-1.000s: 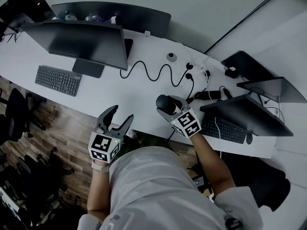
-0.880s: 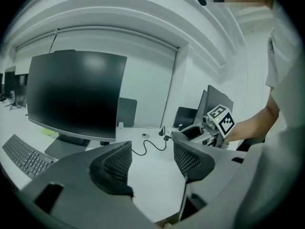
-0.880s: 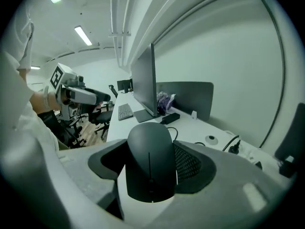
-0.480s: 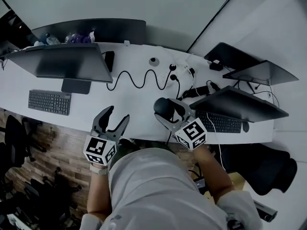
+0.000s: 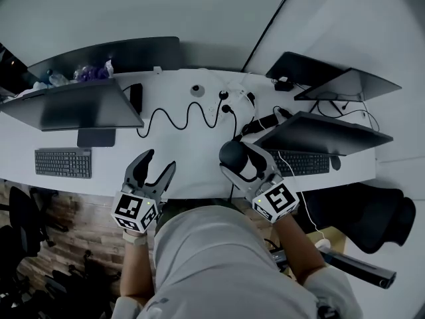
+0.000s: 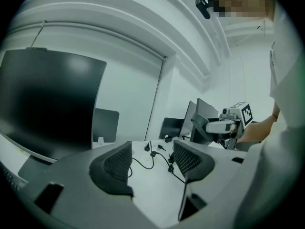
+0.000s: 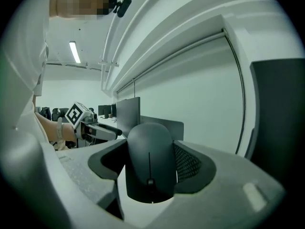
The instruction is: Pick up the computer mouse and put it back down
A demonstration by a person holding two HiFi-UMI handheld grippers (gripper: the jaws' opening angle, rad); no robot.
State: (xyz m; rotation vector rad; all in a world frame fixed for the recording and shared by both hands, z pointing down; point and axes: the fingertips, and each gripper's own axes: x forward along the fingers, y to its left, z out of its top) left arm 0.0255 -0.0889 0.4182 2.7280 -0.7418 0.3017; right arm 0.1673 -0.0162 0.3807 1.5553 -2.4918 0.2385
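Right tongs (image 7: pixel 150 168) hold the mouse (image 7: pixel 149 144) up, pointing nearly level.

We're in an office here: one long white desk (image 5: pixel 192 159), monitors (image 5: pixel 73 108) lined along it, keyboards (image 5: pixel 63 163) out front, black swivel chairs (image 5: pixel 382 221) alongside.
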